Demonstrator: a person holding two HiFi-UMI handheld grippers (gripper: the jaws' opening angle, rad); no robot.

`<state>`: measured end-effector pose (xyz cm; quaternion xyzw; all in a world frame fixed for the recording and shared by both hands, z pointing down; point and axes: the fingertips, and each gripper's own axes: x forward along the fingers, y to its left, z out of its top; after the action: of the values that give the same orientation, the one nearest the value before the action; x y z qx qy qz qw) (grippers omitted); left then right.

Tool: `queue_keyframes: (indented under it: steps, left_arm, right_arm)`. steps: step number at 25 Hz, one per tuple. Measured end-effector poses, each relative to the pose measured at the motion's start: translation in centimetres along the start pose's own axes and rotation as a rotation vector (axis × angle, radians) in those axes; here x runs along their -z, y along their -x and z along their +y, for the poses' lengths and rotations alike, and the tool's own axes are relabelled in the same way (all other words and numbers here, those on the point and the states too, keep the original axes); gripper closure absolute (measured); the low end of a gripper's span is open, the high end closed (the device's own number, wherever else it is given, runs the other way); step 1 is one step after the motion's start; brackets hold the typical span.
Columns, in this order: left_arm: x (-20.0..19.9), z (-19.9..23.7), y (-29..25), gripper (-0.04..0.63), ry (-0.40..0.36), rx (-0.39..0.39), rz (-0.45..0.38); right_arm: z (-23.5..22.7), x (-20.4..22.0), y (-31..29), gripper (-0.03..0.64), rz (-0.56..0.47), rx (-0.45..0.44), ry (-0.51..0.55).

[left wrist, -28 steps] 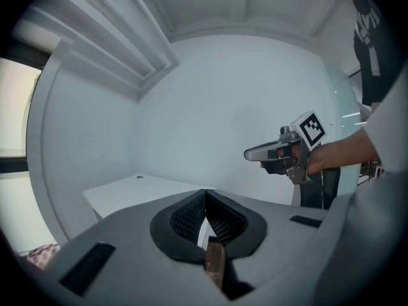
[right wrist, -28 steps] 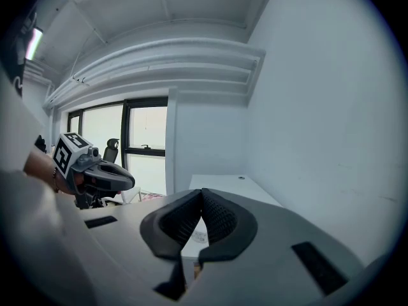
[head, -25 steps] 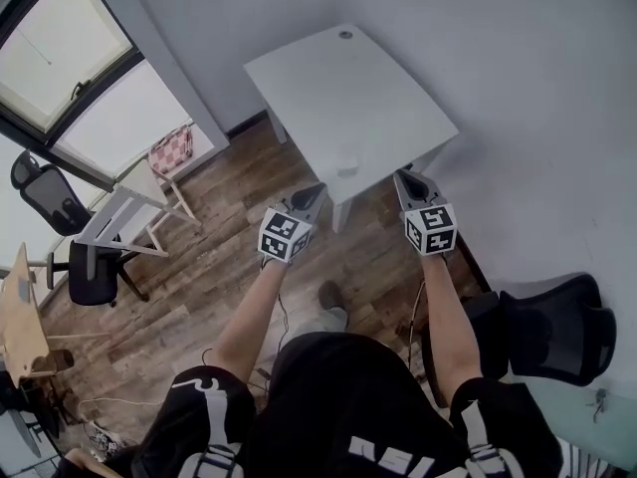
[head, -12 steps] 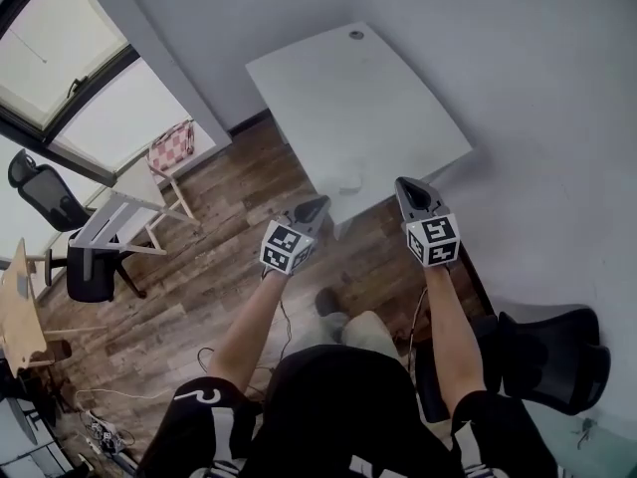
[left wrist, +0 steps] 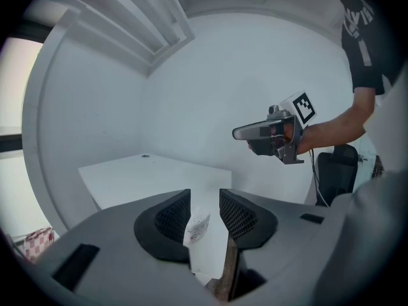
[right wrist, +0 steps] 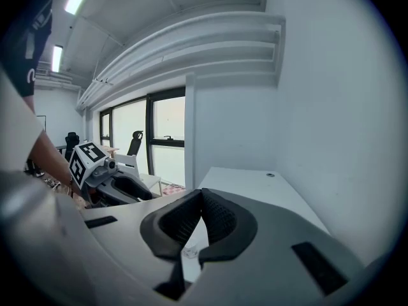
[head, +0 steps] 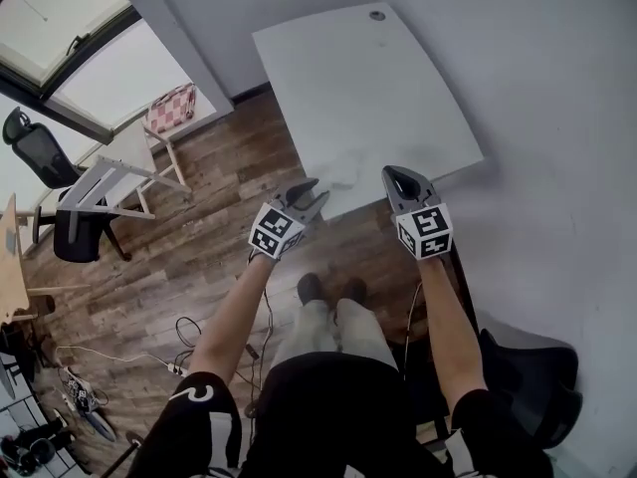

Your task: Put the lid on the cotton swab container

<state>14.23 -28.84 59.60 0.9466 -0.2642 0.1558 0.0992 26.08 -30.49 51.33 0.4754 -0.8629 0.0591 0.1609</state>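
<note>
Left gripper [head: 315,193] jaws opening on nothing, labelled white item [left wrist: 196,227] on the table framed between them lower centre; right gripper [head: 401,179] closed, empty, so pickup not started.

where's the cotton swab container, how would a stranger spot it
Find the white table against the grey wall. Near its edge closest to the person sits a small clear container with a printed label. The only other mark on the tabletop is a round hole at the far corner.
</note>
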Motion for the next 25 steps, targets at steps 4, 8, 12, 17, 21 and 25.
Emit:
queue_keyframes:
  steps: [4,8,12,17,21,25]
  left_arm:
    - [1.8,0.5,-1.6,0.414,0.008,0.002,0.017]
    - [3.9,1.1,-3.4,0.377,0.023,-0.003,0.039]
    - [7.0,1.1,-5.0,0.309,0.019,-0.001,0.092]
    - [8.6,1.5,-6.7,0.300,-0.001,0.029,0.094]
    - [10.1,2.4,-8.7,0.295,-0.013,0.060,0.099]
    - [11.0,2.8,-10.3,0.296,-0.024,0.099,0.084]
  right_arm:
    - [-0.2,0.9,-1.9,0.603,-0.006,-0.062,0.011]
    - [-0.4,2.0,-3.8,0.603,-0.016,-0.105,0.008]
    - [0.0,3.6,-5.4,0.603,-0.017,-0.136,0.005]
    - [-0.2,4.6,-6.7,0.603,-0.014,-0.174,0.025]
    - [-1.0,5.9,-8.2,0.603,-0.023,-0.192,0.027]
    - [-1.7,7.3,-9.9,0.603,-0.035,-0.202,0.012]
